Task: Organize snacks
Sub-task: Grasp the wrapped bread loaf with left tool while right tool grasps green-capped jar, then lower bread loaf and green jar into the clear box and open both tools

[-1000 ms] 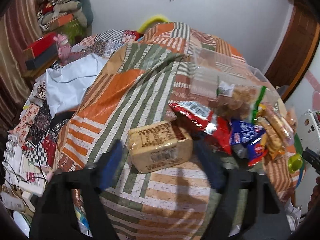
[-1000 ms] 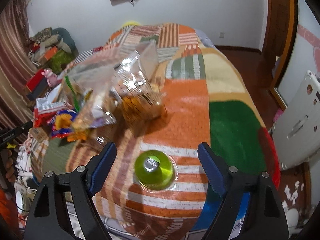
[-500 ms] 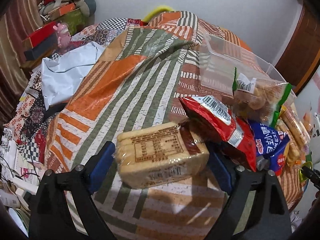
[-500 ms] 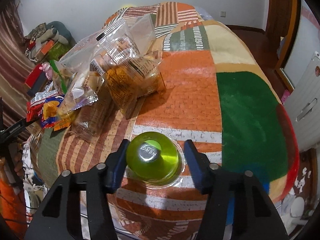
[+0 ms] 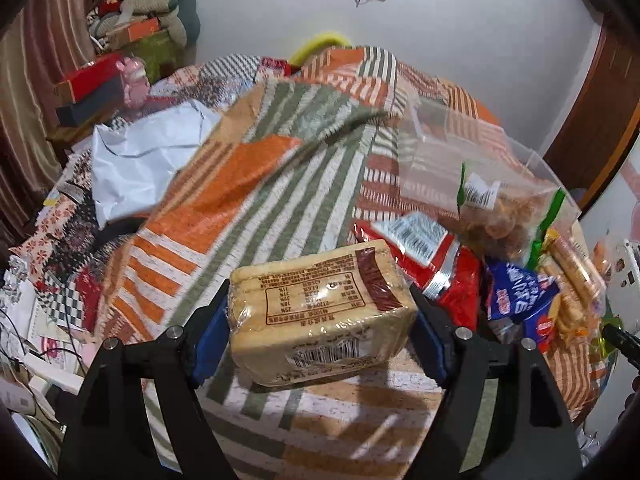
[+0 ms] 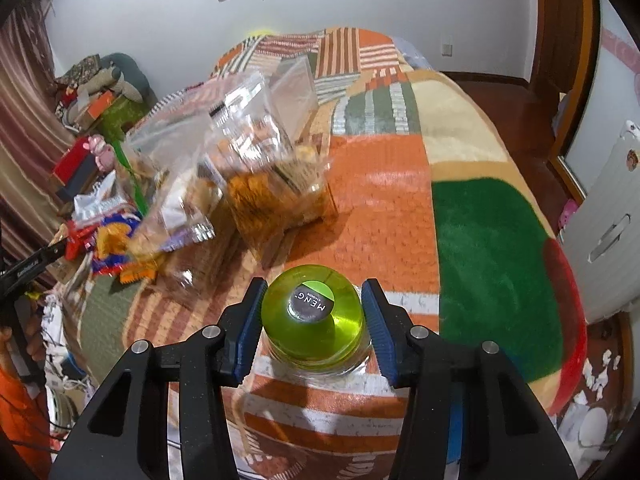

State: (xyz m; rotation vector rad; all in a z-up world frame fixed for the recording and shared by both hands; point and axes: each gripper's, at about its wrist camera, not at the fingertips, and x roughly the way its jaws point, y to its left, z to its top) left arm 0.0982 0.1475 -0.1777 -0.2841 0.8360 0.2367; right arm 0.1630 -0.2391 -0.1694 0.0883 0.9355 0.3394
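Snacks were being gathered on a patchwork blanket (image 5: 248, 184) spread over a bed, and two of them were already taken in hand. A wrapped block of biscuits (image 5: 320, 312) near the blanket's near edge was clamped between the blue pads of the left gripper (image 5: 320, 328), whose jaws had just been closing onto its two short ends; it appeared lifted, with its shadow cast on the blanket below. A green jelly cup (image 6: 314, 316), also close to the near edge, was held at its widest part by the right gripper (image 6: 312, 320), whose jaws had likewise just been closing on it. A heap of other packets lay at the middle of the blanket: a red packet (image 5: 424, 256), a blue packet (image 5: 520, 292) and a clear bag of fried snacks (image 6: 272, 184). For the step to be done well, the biscuit block would best be kept level and squeezed only lightly, since the contents looked brittle and the film slippery. The round cup was judged liable to twist out of flat pads, so it should be carried upright and moved slowly. Both were probably to be carried toward the heap, and set down before release rather than dropped.
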